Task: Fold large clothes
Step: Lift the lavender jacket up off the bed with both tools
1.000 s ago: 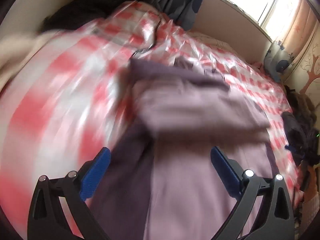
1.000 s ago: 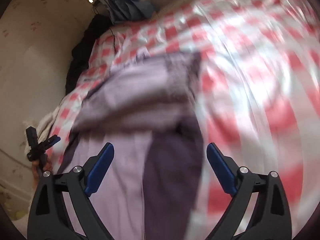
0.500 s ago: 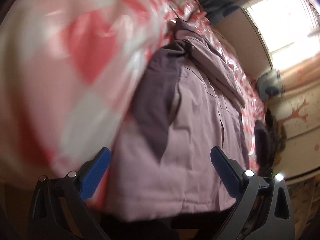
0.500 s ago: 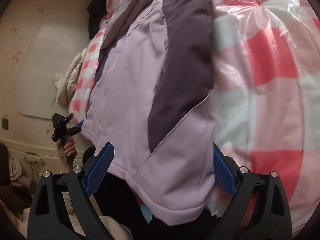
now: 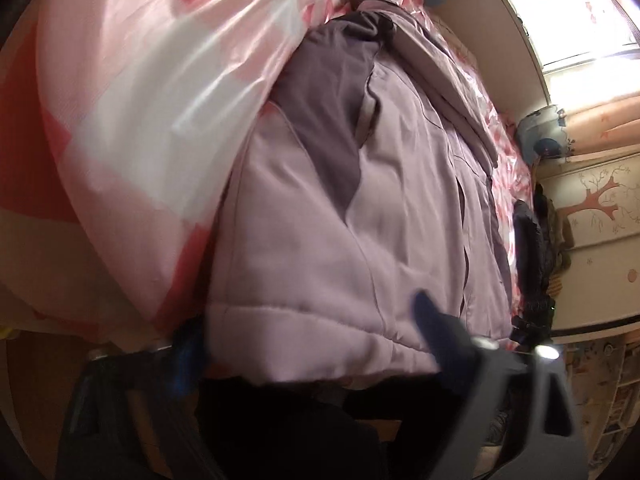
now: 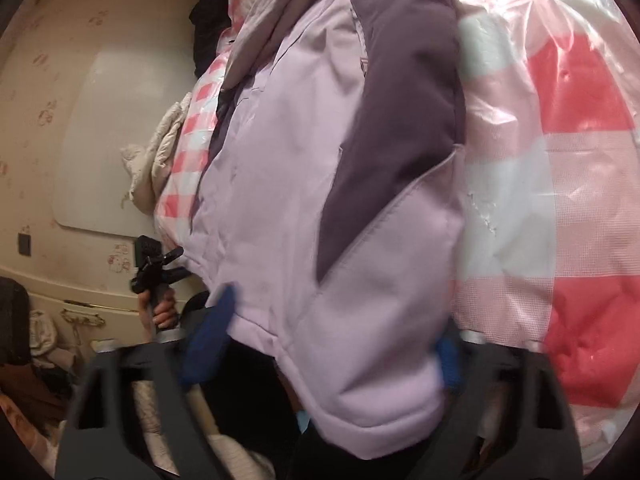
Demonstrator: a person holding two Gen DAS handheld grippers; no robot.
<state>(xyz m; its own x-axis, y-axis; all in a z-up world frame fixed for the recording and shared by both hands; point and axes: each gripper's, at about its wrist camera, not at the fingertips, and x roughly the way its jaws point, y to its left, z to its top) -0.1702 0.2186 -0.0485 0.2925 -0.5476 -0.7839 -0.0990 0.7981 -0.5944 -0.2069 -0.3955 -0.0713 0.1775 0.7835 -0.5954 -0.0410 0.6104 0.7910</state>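
Observation:
A lilac padded jacket [image 5: 400, 208] with dark purple sleeves [image 5: 328, 120] lies flat on a bed under a pink-and-red checked cover [image 5: 140, 112]. Its hem [image 5: 320, 344] hangs at the bed's near edge. My left gripper [image 5: 310, 336] is at the hem's left corner with the hem between its blurred blue fingers [image 5: 432, 320], and its jaws are closing. My right gripper [image 6: 330, 346] straddles the jacket's [image 6: 304, 184] other bottom corner [image 6: 380, 400]. Its jaws are closing too, with the padded corner between its fingers [image 6: 212, 332]. The right wrist view also shows the left gripper [image 6: 156, 268], small, in a hand [image 6: 162, 308].
A cream cloth [image 6: 160, 152] and dark clothes [image 6: 204, 8] lie at the bed's far side by a wall. Another dark garment [image 5: 528, 240] sits past the jacket's right edge. A bright window [image 5: 580, 20] is beyond the bed. Dark clothing fills the space below the hem.
Both grippers came down from over the jacket's middle to its hem at the bed's near edge. Their wide-open jaws have narrowed around the two bottom corners.

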